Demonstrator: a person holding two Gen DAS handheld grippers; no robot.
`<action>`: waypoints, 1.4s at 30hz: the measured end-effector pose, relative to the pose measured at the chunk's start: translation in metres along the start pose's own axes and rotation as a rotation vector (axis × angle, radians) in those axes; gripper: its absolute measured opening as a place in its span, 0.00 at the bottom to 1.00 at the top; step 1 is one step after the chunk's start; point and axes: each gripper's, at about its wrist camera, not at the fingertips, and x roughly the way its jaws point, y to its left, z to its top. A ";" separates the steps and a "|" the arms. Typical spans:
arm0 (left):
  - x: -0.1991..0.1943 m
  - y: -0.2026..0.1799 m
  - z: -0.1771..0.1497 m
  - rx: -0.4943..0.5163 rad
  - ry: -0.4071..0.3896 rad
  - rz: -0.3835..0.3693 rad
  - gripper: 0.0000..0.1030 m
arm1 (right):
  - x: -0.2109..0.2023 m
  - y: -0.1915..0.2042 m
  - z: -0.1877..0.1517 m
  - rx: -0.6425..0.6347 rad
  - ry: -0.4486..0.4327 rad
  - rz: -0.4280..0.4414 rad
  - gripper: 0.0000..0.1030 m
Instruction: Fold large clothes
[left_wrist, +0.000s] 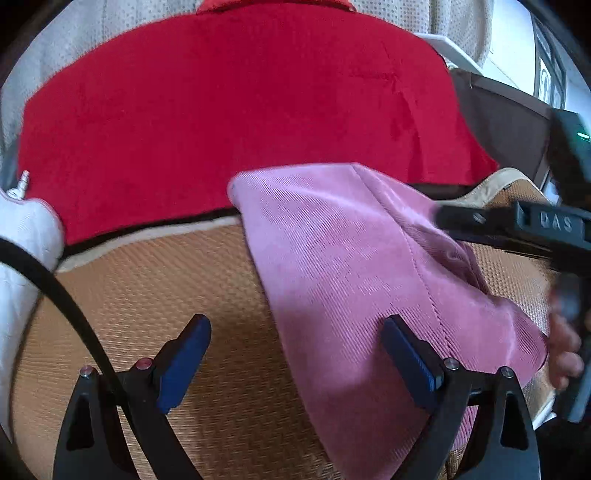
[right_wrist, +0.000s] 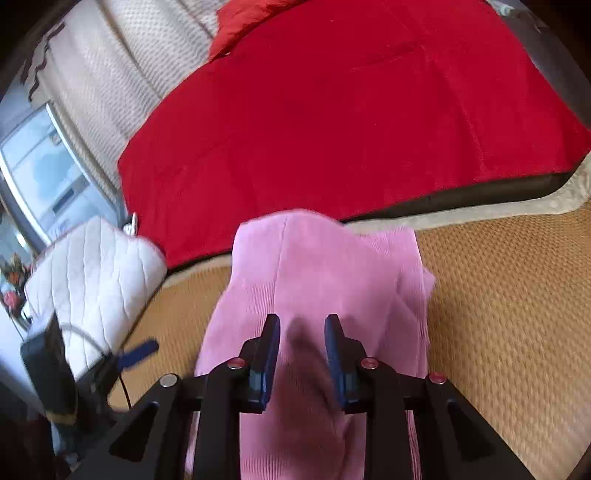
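Pink garment (right_wrist: 314, 280) draped on woven mat (right_wrist: 498, 295), near red blanket (right_wrist: 351, 110) edge. Right claw (right_wrist: 302, 347) part-open, straddling fabric, grip unclear (blurred). Left claw (left_wrist: 295, 354) wide, empty. Pinch both layers at hem before lifting.

We see left wrist view low over woven mat (left_wrist: 155, 295), facing red blanket (left_wrist: 240, 110), close. Right wrist view looks down along fingers, close above pink garment (right_wrist: 314, 280), same facing. Both share mat, blanket, garment, white quilted cushion (right_wrist: 96, 280).
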 end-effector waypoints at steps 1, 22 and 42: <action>0.005 -0.001 -0.002 0.001 0.010 -0.011 0.93 | 0.012 -0.003 0.003 0.009 0.025 -0.008 0.79; 0.005 0.022 -0.004 -0.109 -0.010 -0.019 0.93 | -0.029 -0.033 -0.011 0.011 -0.064 0.068 0.49; 0.021 0.054 -0.007 -0.342 0.143 -0.437 0.93 | -0.008 -0.115 -0.012 0.340 0.102 0.141 0.74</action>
